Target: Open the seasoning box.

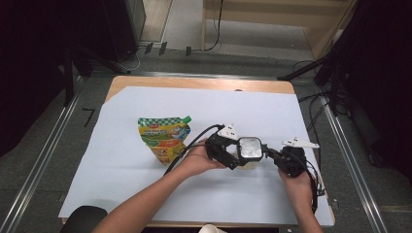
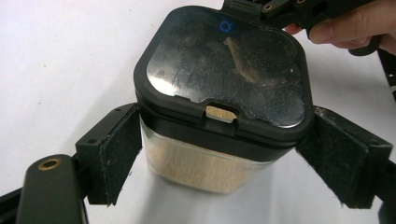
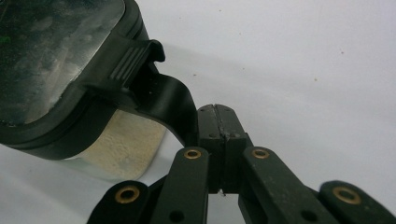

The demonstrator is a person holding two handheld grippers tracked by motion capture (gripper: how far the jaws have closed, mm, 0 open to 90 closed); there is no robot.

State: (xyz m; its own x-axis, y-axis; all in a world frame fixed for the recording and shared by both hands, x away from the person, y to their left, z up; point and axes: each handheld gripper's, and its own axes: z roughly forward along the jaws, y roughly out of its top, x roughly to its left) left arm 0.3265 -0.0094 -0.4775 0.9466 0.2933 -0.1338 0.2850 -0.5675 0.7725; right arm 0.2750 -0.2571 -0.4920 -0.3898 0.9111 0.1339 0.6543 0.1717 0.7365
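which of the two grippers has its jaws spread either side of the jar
The left gripper: its jaws stand apart on either side of the jar. The right gripper has its jaws pressed together beside the lid's latch tab.

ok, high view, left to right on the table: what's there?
Green-checked sauce pouch → left gripper → black-lidded container → right gripper.

Upright black-lidded jar (image 2: 219,116) of granules
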